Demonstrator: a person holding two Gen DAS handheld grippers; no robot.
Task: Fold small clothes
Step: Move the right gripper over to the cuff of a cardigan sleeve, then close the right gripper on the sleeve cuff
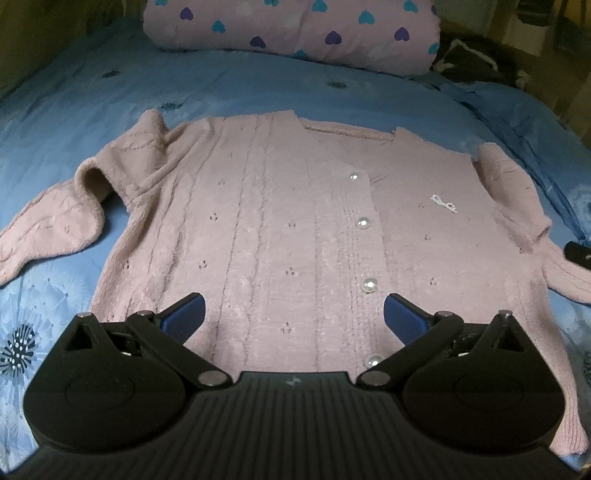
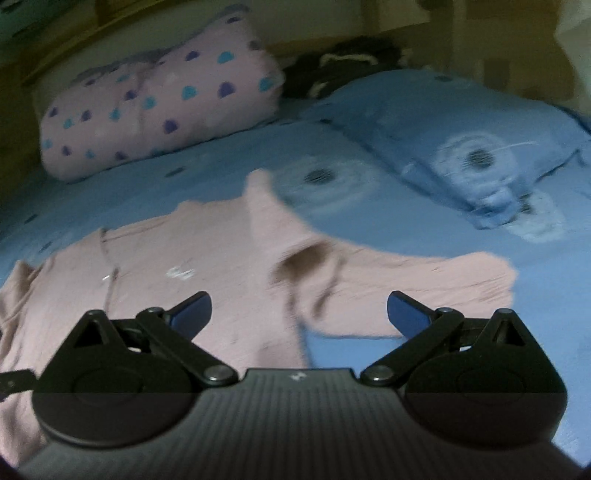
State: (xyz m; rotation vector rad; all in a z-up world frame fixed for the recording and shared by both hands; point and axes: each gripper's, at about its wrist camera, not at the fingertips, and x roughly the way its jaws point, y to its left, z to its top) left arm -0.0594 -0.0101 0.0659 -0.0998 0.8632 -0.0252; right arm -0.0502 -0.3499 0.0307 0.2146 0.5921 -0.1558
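A small pink knitted cardigan (image 1: 288, 229) with pearl buttons (image 1: 362, 223) lies flat, front up, on the blue bedspread (image 1: 229, 85). Its left sleeve (image 1: 55, 225) is crumpled out to the left; its right sleeve (image 1: 517, 199) is bunched at the right. My left gripper (image 1: 294, 314) is open and empty, hovering over the cardigan's lower hem. In the right wrist view, which is blurred, the cardigan (image 2: 207, 280) shows with its right sleeve (image 2: 424, 280) stretched out to the right. My right gripper (image 2: 299, 312) is open and empty above the sleeve's armpit.
A pink pillow with hearts (image 1: 295, 29) lies at the head of the bed, also in the right wrist view (image 2: 155, 107). A blue flowered pillow (image 2: 461, 147) lies at the right. Dark items (image 1: 476, 62) sit in the far corner. The other gripper's tip (image 1: 578, 253) shows at the right edge.
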